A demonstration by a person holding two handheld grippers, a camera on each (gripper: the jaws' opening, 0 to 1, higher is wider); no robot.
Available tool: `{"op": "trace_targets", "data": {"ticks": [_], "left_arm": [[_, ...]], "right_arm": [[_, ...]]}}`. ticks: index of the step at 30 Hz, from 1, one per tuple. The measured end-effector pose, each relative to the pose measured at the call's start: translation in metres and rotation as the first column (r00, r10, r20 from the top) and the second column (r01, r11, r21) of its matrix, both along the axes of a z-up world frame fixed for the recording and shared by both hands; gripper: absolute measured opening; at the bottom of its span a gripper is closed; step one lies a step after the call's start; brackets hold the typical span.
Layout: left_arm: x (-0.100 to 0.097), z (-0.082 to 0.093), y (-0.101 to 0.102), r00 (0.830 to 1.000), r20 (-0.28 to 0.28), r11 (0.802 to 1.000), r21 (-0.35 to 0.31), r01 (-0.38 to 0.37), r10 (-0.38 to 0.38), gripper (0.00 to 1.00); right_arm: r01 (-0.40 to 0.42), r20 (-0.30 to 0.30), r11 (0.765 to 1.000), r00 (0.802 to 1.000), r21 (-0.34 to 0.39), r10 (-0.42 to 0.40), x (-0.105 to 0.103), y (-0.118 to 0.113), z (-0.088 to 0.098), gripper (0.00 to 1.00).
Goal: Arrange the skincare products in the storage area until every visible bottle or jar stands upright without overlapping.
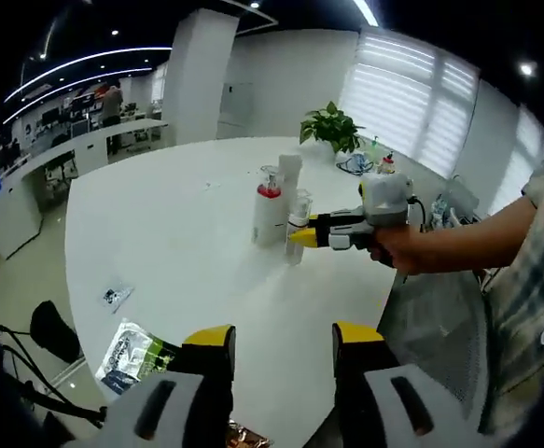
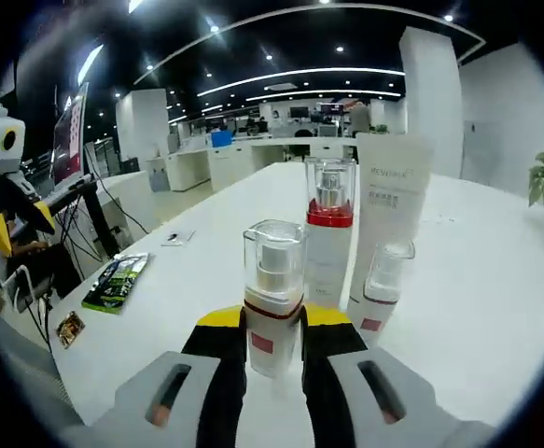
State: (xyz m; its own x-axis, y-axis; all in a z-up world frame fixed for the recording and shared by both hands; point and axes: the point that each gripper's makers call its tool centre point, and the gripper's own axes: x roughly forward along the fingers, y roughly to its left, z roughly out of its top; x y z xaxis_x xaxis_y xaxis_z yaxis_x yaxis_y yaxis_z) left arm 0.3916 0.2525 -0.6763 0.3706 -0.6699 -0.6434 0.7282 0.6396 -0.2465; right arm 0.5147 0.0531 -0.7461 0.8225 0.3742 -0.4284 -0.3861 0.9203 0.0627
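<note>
While the right gripper stands at the near edge of the white table, its yellow-tipped jaws are closed narrowly on the lower body of a small pump bottle with a clear cap and a red band, which stands upright between them. Just beyond it, a taller bottle with a red collar stands upright, and to its right a white tube rises tall, with a short clear-capped bottle near its foot. These four sit close together; whether any touch I cannot tell. Far to the left on the table lie a green packet and a small card. From the left gripper view, the left gripper hovers over the near table edge with its jaws set wide apart and nothing between them. Across the table the right gripper reaches in from the right, held by a person's hand, its tips at the cluster of bottles. A potted plant stands at the far side.
</note>
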Motion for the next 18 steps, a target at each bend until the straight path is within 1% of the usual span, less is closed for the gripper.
{"op": "trace_targets", "data": {"ticks": [1, 2, 4, 7, 8, 10, 14, 15, 18], "left_arm": [[0.000, -0.002, 0.004, 1.000, 0.000, 1.000, 0.009, -0.001, 0.001, 0.43], [-0.001, -0.004, 0.007, 1.000, -0.003, 1.000, 0.012, 0.001, -0.001, 0.42], [-0.002, -0.004, 0.012, 1.000, -0.005, 1.000, 0.014, -0.005, 0.005, 0.42], [-0.003, -0.006, 0.018, 1.000, -0.010, 1.000, 0.013, -0.006, 0.006, 0.42], [-0.003, -0.006, 0.019, 1.000, -0.010, 1.000, 0.013, -0.009, 0.009, 0.42], [-0.002, -0.005, 0.022, 1.000, -0.003, 1.000, 0.006, -0.015, 0.015, 0.42], [-0.002, -0.009, 0.024, 1.000, -0.010, 1.000, 0.010, -0.001, 0.002, 0.41], [-0.002, -0.011, 0.024, 1.000, -0.012, 1.000, 0.014, 0.006, -0.005, 0.41], [0.000, -0.013, 0.022, 0.999, -0.007, 0.999, 0.033, 0.032, -0.032, 0.42]], "right_arm": [[0.003, 0.015, 1.000, 1.000, -0.021, -0.003, 0.005, -0.001, -0.005, 0.19], [0.001, 0.020, 1.000, 1.000, -0.024, -0.001, 0.006, 0.000, -0.005, 0.19], [0.006, 0.033, 0.999, 0.999, -0.054, -0.004, 0.011, -0.001, -0.011, 0.19], [0.020, 0.055, 0.998, 0.998, -0.055, -0.017, 0.016, -0.003, -0.015, 0.19], [0.025, 0.080, 0.999, 0.997, -0.038, -0.022, 0.017, -0.002, -0.013, 0.20], [0.021, 0.115, 0.997, 0.993, -0.075, -0.013, 0.019, -0.003, -0.012, 0.20], [0.026, 0.130, 0.998, 0.991, -0.060, -0.018, 0.019, -0.004, -0.009, 0.20], [0.023, 0.134, 0.997, 0.991, -0.069, -0.013, 0.019, -0.003, -0.008, 0.20], [0.031, 0.115, 0.997, 0.993, -0.075, -0.022, 0.025, -0.005, -0.007, 0.21]]}}
